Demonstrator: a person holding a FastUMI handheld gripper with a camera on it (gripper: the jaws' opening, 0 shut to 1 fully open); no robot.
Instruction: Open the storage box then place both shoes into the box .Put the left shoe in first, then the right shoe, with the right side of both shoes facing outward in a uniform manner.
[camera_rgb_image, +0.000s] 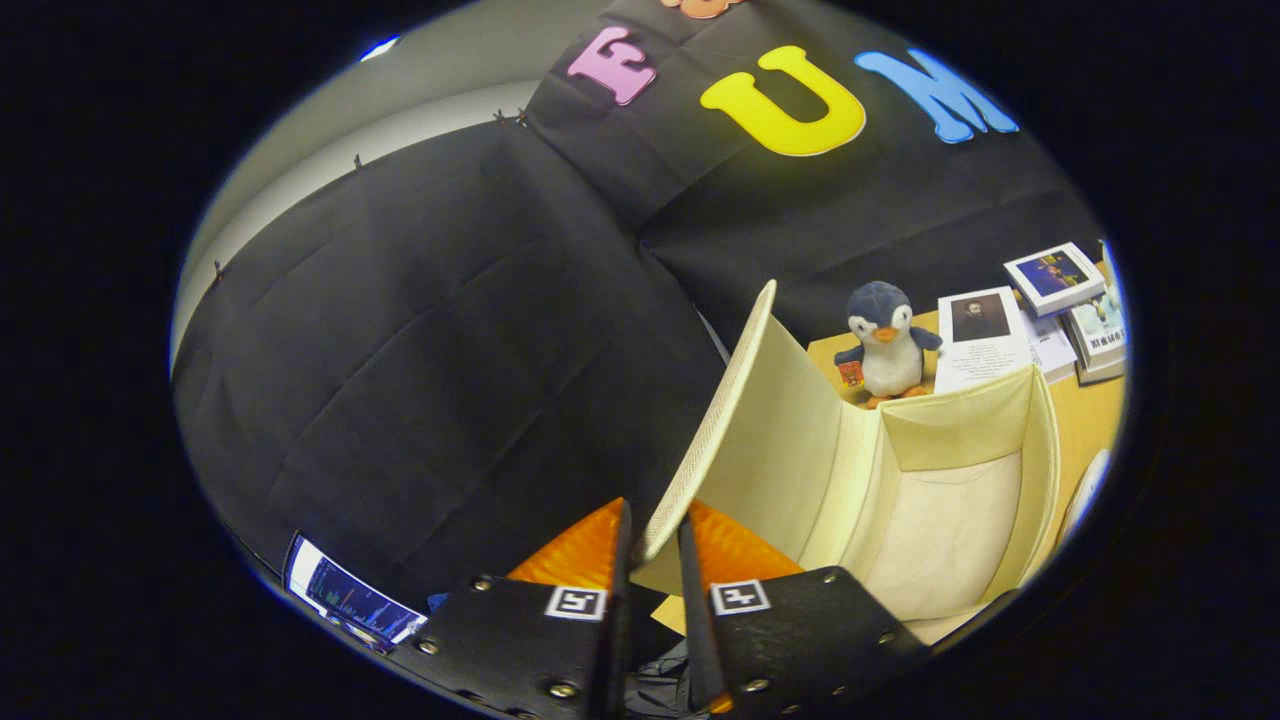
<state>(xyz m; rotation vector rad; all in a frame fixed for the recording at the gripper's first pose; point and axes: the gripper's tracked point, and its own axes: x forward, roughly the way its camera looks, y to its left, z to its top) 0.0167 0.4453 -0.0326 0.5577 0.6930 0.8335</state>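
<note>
Black cloth walls back a wooden tabletop (1085, 425) where one cream storage box (950, 490) stands open, its single lid (745, 410) raised upright on the box's near side. One tool (652, 545) pinches the lid's lower edge, both fingers (618, 560) nearly together on it, tilted up toward the wall. Beyond the box stands one plush penguin (887, 342), with several booklets (1045, 310) beside it.

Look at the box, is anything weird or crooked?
Only the lid: it stands up at a slant because the gripper has its edge pinched between the fingers. The storage box looks empty inside, and the toy penguin behind it sits upright.
</note>
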